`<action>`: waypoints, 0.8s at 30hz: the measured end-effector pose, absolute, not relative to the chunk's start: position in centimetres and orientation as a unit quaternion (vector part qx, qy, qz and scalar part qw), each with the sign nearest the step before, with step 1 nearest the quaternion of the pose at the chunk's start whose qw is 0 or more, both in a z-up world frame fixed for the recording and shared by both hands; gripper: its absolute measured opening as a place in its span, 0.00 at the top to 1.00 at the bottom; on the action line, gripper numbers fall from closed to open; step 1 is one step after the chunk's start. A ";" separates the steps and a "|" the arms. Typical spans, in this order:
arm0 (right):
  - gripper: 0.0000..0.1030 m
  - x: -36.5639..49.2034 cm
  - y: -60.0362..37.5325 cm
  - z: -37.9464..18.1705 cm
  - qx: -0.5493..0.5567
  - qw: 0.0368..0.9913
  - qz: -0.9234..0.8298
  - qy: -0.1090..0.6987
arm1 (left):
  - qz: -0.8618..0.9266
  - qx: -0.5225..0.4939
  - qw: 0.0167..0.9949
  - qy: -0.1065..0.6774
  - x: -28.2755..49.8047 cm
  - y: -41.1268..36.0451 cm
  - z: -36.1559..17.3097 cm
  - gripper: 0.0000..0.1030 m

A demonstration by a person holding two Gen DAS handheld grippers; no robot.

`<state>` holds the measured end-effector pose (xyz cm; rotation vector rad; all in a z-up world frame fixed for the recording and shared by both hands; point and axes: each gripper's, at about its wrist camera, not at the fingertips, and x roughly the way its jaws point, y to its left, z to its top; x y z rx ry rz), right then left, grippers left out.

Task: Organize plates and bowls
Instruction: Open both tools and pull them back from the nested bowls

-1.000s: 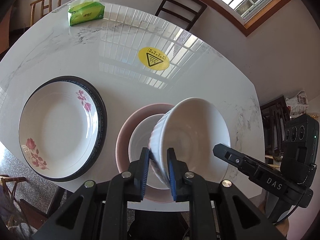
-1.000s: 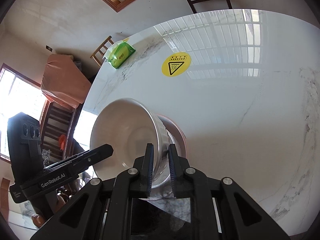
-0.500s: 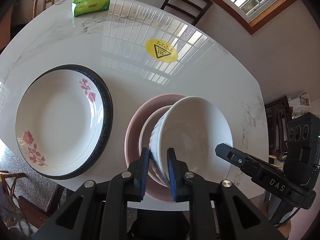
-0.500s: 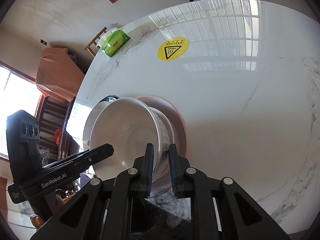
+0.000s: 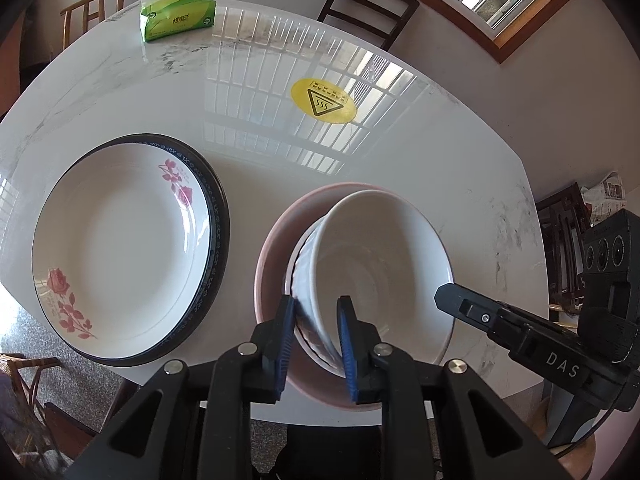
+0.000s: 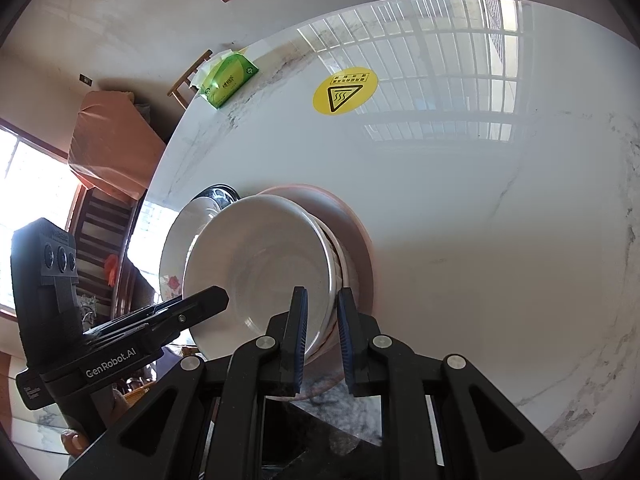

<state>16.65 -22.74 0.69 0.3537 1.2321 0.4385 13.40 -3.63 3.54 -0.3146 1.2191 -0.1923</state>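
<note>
The white bowl (image 5: pixel 380 264) sits tilted inside another white bowl (image 5: pixel 298 258) of the same ribbed kind, and both rest on the pink plate (image 5: pixel 276 252) at the near edge of the tabletop (image 5: pixel 256 128). The pink plate's near rim overhangs or reaches the tabletop's near edge; which of the two cannot be told.

The left tool (image 5: pixel 316 334) straddles the top bowl's near-left rim, one blue pad outside the wall and one inside. Its jaws are opening, with the rim between them and a thin gap showing at the outer pad. The right tool (image 6: pixel 322 330) is clamped narrowly on the same bowl's rim at the opposite side, pads pressed to both faces of the wall, so the bowl leans toward the left tool's side.

Just left of the pink plate, close but apart, lies the flowered plate (image 5: pixel 120 248), stacked on a dark-rimmed plate (image 5: pixel 220 216) whose edge shows around it. This stack also sits near the tabletop's near-left edge.

Beyond the dishes the tabletop is open up to a yellow warning sticker (image 5: pixel 323 101) in the middle and a green tissue pack (image 5: pixel 178 14) at the far edge. In the right wrist view, the whole right side of the tabletop is bare marble out to its edge. Chairs (image 5: pixel 366 4) stand around the far rim.
</note>
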 end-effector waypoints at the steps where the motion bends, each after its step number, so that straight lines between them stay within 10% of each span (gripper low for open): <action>1: 0.84 16.6 -22.7 0.7 0.164 0.780 0.203 0.569 | -0.092 -0.142 0.807 0.566 13.3 -3.8 3.6 0.76; 8: 0.83 15.5 -22.3 1.2 0.150 0.800 0.200 0.545 | -0.124 -0.133 0.834 0.520 11.7 -3.4 4.3 0.63; 17: 0.43 8.2 -23.0 3.8 0.086 0.910 0.132 0.385 | -0.069 -0.122 0.879 0.456 7.7 0.7 4.8 0.56; 24: 0.41 5.3 -24.4 2.4 0.077 0.924 0.093 0.363 | -0.058 -0.130 0.865 0.481 7.4 3.2 3.4 0.56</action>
